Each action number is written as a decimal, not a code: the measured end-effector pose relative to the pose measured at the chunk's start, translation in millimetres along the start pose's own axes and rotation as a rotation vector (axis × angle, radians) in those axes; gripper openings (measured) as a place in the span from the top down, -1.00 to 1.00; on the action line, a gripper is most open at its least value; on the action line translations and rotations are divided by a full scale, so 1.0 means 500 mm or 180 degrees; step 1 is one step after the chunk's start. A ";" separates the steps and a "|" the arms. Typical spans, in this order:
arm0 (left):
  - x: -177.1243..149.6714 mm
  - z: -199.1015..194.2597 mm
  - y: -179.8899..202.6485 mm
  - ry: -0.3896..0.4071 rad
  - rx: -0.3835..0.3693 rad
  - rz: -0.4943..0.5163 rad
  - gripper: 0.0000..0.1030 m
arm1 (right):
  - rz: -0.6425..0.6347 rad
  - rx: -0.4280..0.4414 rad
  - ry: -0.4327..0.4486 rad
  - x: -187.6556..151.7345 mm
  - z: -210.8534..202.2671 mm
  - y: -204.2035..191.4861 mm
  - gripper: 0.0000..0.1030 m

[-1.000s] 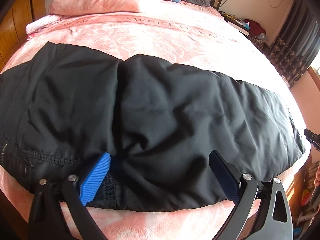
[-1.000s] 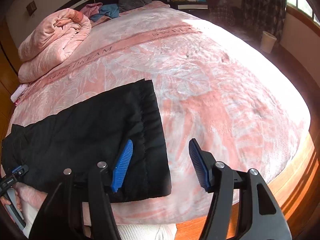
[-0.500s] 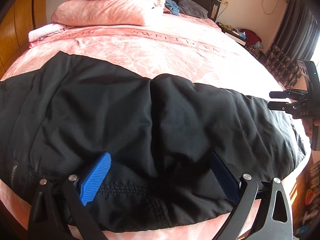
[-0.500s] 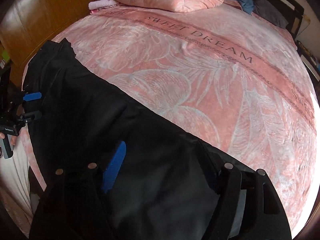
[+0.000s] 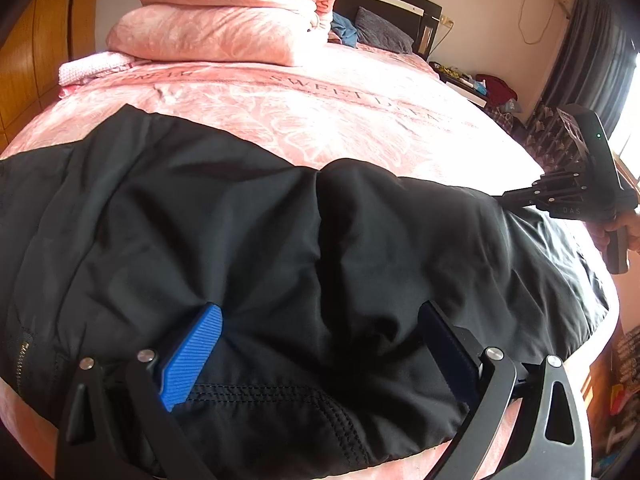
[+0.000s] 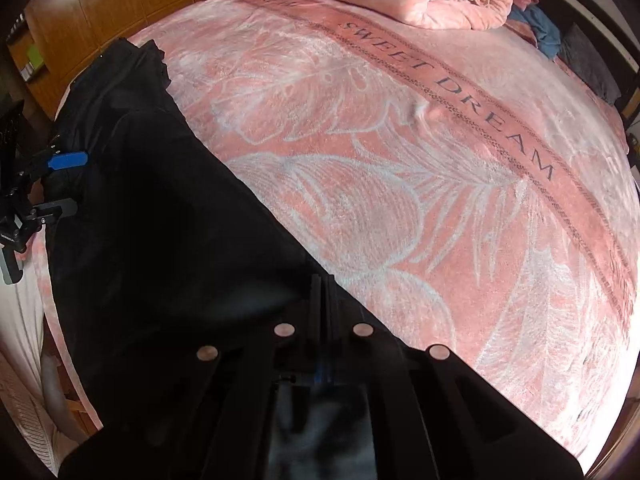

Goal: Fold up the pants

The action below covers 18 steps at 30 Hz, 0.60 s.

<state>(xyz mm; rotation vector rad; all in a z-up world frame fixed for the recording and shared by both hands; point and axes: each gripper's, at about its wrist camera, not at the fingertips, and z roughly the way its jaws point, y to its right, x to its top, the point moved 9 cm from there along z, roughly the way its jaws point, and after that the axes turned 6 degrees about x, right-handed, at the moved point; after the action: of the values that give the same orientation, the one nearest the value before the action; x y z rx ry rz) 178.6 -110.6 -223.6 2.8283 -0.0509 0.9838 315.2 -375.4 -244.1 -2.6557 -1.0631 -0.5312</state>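
Black pants [image 5: 240, 220] lie flat across the near side of a pink blanket [image 5: 320, 112]. My left gripper [image 5: 320, 340] stands open over the waistband end, its blue pads [image 5: 192, 356] spread wide with a ridge of fabric between them, not pinched. The right wrist view shows the same left gripper [image 6: 60, 184] at the far left, open. My right gripper [image 6: 323, 284] is shut, its fingers pressed together on the far edge of the pants [image 6: 160, 220] where black cloth meets blanket. In the left wrist view the right gripper [image 5: 508, 196] touches that edge, with a hand [image 5: 624, 228] behind it.
A folded pink quilt [image 5: 224, 20] lies near the headboard [image 5: 392, 0]. A wooden wardrobe [image 5: 24, 60] stands left of the bed, and a cluttered nightstand [image 5: 468, 84] and dark curtains [image 5: 576, 52] stand at the right. The pants reach the bed's near edge.
My right gripper swung from the hem end to the pants' far edge, rolled over and closed there. My left gripper shifted slightly along the waistband and stayed open.
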 end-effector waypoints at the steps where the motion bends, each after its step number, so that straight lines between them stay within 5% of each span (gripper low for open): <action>1: 0.001 0.001 -0.003 0.0012 -0.0009 -0.0035 -0.92 | -0.0019 0.0006 -0.0069 -0.008 0.009 -0.004 0.99; 5: 0.001 -0.001 -0.004 0.0004 0.0009 0.0030 -0.92 | -0.0243 -0.0159 -0.0322 -0.030 0.039 -0.030 0.84; 8: 0.002 -0.011 -0.017 0.0066 0.0096 0.0040 -0.92 | -0.0179 -0.0072 -0.0229 -0.004 0.019 -0.048 0.36; 12: 0.022 -0.016 -0.059 0.0197 0.0160 -0.0171 -0.92 | -0.0267 0.0314 0.0052 0.085 0.005 -0.143 0.22; 18: 0.061 -0.009 -0.094 0.0251 0.0223 -0.0141 -0.92 | -0.0358 0.0805 0.0027 0.220 0.097 -0.273 0.22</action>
<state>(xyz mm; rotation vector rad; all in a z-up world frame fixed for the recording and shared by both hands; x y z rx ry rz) 203.7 -63.2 -206.9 2.8363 0.0558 1.1072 305.3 -194.4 -231.9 -2.3843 -1.1964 -0.3987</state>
